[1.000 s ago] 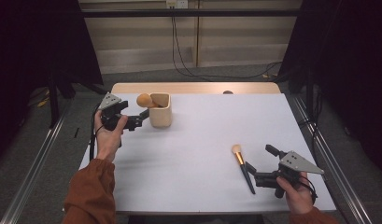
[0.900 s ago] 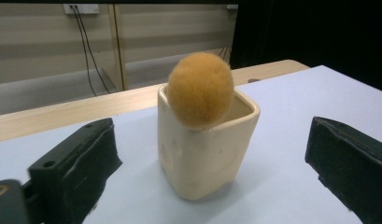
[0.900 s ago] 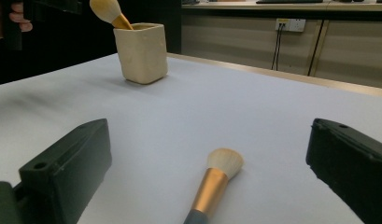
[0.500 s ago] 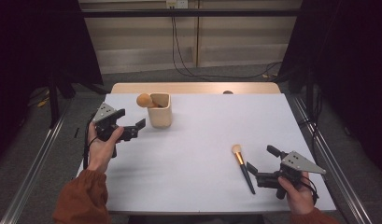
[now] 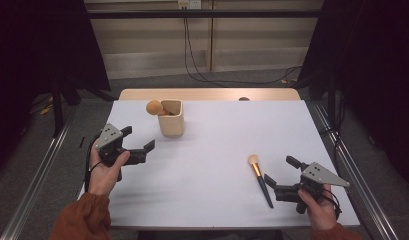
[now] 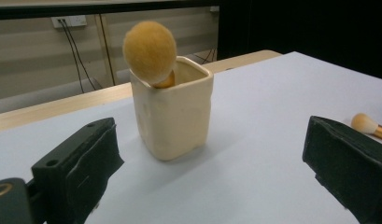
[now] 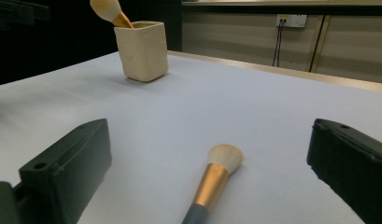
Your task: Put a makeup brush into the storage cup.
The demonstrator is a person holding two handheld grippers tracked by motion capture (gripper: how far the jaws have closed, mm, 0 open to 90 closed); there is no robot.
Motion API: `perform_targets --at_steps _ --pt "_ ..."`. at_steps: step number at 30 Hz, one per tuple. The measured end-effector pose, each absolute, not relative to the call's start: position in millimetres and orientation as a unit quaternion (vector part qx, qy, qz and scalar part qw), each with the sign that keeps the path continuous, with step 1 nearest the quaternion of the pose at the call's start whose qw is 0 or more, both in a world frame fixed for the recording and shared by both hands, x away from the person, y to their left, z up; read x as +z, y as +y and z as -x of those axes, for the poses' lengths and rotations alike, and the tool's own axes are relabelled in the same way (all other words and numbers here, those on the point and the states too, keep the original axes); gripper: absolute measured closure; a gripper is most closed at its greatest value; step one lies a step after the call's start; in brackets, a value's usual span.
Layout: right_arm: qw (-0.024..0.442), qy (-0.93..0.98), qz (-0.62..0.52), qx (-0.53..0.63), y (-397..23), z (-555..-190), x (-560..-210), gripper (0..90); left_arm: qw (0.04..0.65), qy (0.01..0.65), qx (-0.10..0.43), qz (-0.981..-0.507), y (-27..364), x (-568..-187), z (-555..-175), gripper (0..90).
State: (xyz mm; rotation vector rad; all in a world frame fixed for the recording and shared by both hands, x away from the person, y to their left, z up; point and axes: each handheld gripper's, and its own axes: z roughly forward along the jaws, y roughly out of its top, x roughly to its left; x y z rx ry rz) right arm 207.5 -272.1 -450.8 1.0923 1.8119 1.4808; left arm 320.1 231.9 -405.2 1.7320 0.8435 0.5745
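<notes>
Both grippers stand with jaws spread and nothing between them. Left gripper (image 5: pixel 140 140) hovers just beside the cream cup (image 5: pixel 171 118), on the person's side and to its left, jaws pointing toward it. That cup stands upright on the white table (image 5: pixel 212 165) near its far edge, and a round orange-headed brush (image 6: pixel 150 47) leans out over its rim. Right gripper (image 5: pixel 281 172) sits well apart from the cup, near the table's right front corner, with a gold-and-dark makeup brush (image 5: pixel 260 178) lying flat just beside its jaws.

A lab-like recording bay: dark curtains (image 5: pixel 37 45), floor rails (image 5: pixel 37 185), wall sockets (image 5: pixel 188 4), one white-topped table (image 5: pixel 207 170).
</notes>
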Motion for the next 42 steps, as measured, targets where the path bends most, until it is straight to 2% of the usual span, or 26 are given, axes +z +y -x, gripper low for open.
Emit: perform_targets --at_steps 18,42 --pt "0.278 0.673 -0.412 0.548 -272.3 -208.7 -450.9 0.0 0.548 0.364 0.247 -0.711 249.8 -416.8 -282.6 3.1" --pt "0.28 0.671 -0.414 0.547 -273.7 -208.6 -451.4 0.0 0.544 0.369 0.24 -0.715 254.4 -429.8 -245.1 3.1"
